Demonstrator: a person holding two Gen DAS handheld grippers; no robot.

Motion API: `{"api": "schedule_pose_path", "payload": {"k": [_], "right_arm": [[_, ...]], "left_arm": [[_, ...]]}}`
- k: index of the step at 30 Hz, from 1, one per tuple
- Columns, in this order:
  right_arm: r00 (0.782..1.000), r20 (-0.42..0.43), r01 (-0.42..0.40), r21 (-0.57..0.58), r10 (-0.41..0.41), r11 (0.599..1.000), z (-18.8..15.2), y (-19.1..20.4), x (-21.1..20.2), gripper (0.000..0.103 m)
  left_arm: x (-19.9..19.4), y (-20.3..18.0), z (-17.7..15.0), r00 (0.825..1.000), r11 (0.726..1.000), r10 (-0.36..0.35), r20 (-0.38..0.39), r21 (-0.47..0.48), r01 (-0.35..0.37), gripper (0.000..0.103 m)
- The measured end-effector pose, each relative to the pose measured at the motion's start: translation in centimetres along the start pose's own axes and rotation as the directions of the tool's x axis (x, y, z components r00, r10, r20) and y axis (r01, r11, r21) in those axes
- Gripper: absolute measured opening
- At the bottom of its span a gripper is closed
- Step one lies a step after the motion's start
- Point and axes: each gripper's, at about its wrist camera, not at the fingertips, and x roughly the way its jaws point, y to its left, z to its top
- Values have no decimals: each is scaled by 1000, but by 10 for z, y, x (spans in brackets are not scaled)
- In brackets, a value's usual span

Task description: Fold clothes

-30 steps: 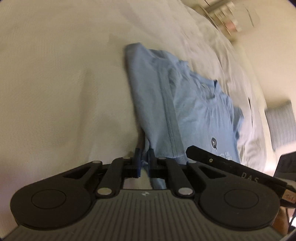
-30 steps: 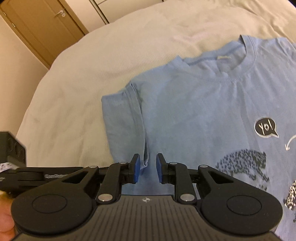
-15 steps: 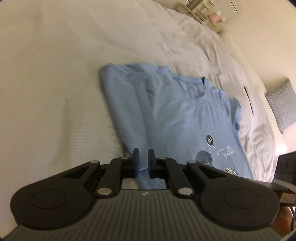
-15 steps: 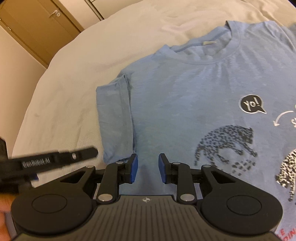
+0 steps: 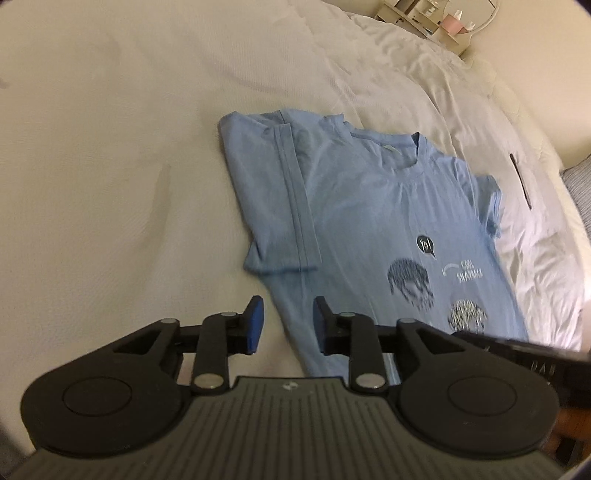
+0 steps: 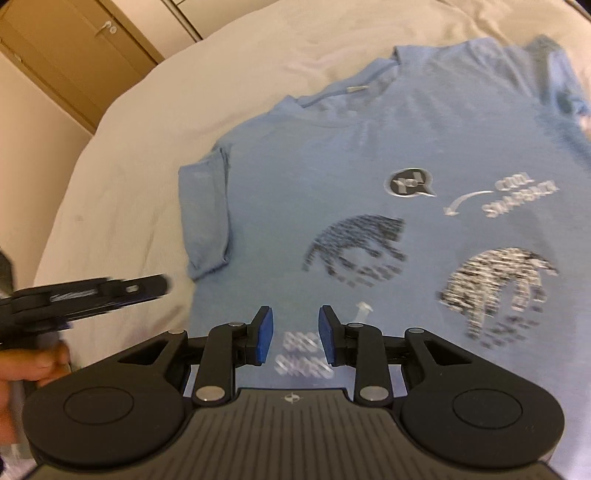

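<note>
A light blue T-shirt point(image 5: 362, 221) with printed animal figures lies flat, front up, on a pale bed. One sleeve point(image 5: 273, 206) is folded inward over the body. My left gripper point(image 5: 286, 323) hovers open above the shirt's side edge below that sleeve, holding nothing. In the right wrist view the same T-shirt point(image 6: 369, 166) fills the frame, and my right gripper point(image 6: 295, 334) is open above the lower chest print, empty. The left gripper point(image 6: 110, 291) shows at the left edge, blurred, held by a hand point(image 6: 33, 365).
The bedcover point(image 5: 110, 166) is smooth to the left of the shirt and rumpled at the far right point(image 5: 461, 92). A dark slim object point(image 5: 520, 182) lies on the rumpled part. A dresser with a mirror point(image 5: 450, 22) stands beyond; a wooden door point(image 6: 74, 40) shows past the bed.
The left gripper let go of the sleeve, which now lies folded on the shirt, and opened wide. Both grippers drew back toward the shirt's lower part; the right opened a little more.
</note>
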Motion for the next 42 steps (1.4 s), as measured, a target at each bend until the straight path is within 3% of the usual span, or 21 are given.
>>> {"api": "schedule_pose_path", "payload": {"k": [6,10,17,21,25,29,33,36,42], "right_arm": [[994,49,96,-14,-95,995,-12,-20,-56,32],[981,125,148,17,-149,989,-16,-34,-102,35],[956,194,223,8,-220,975,-3,-71,-169,38],[950,225,224,-5,-217,975,15,-107,-189,38],[948,265,196,-47,-177,980,47,-168,-201,41],[962,253,142,-131,-105,981,89,-246,-192,41],[985,169,61,-247,-19,967,147,-318,-181,41],[992,124,17,-270,17,963,182,-355,-175,41],[996,78,-26,-271,49,962,235,-386,-151,41]], "left_arm": [[-27,-54,-27,1000,990,15,11,143,-16,31],[-34,-101,-43,999,960,-23,23,280,16,31],[-32,-196,-59,996,911,-86,21,407,70,35],[-13,-266,-63,996,866,-79,44,498,46,37],[31,-345,-61,996,803,-27,89,596,-32,37],[93,-420,-55,989,726,59,138,674,-138,38],[154,-495,-50,971,631,138,196,738,-239,38],[200,-530,-41,958,527,181,224,800,-286,38],[280,-545,-37,934,313,241,265,889,-333,37]]}}
